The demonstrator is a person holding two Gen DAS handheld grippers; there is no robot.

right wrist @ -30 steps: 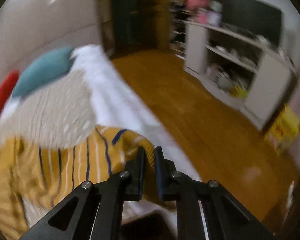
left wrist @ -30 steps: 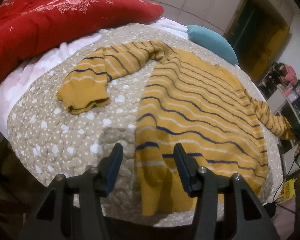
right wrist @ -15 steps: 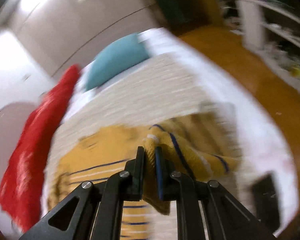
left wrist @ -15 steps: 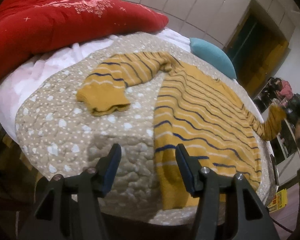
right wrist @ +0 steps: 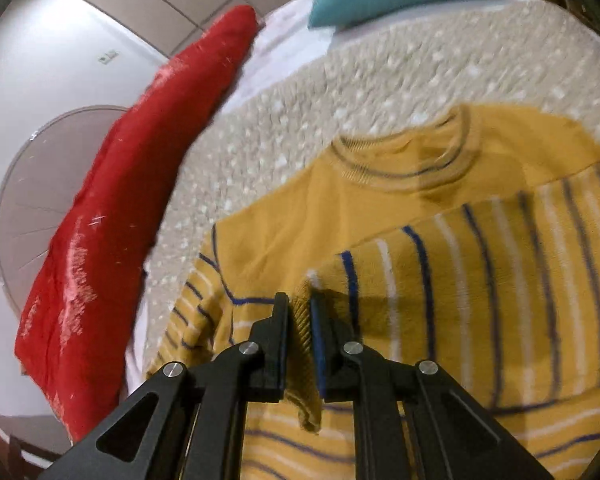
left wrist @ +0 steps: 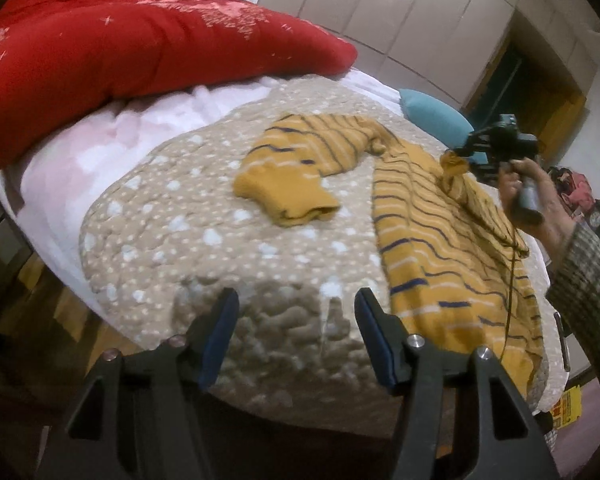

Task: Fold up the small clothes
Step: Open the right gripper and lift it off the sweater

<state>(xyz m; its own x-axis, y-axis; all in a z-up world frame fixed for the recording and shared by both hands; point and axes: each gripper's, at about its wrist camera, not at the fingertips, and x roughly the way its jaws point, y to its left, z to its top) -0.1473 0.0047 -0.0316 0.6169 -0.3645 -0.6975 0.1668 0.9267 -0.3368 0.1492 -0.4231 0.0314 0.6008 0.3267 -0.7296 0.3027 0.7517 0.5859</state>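
Observation:
A mustard-yellow sweater [left wrist: 432,236] with blue and white stripes lies spread on a beige dotted quilt [left wrist: 204,240]. Its left sleeve [left wrist: 296,176] lies bent on the quilt. My right gripper [right wrist: 299,312] is shut on the cuff of the right sleeve [right wrist: 480,272] and holds it over the sweater's body, below the collar [right wrist: 404,160]; it also shows in the left wrist view [left wrist: 458,158], lifted above the chest. My left gripper [left wrist: 296,300] is open and empty above the quilt's near edge, left of the sweater's hem.
A red duvet [left wrist: 132,56] is heaped at the back left of the bed. A teal pillow [left wrist: 432,114] lies at the far end. White bedding [left wrist: 80,148] shows under the quilt. Wardrobes and shelves stand beyond the bed.
My right gripper has carried the right sleeve cuff up from the bed's edge and over the sweater's body. My left gripper has drifted left, off the hem, still open.

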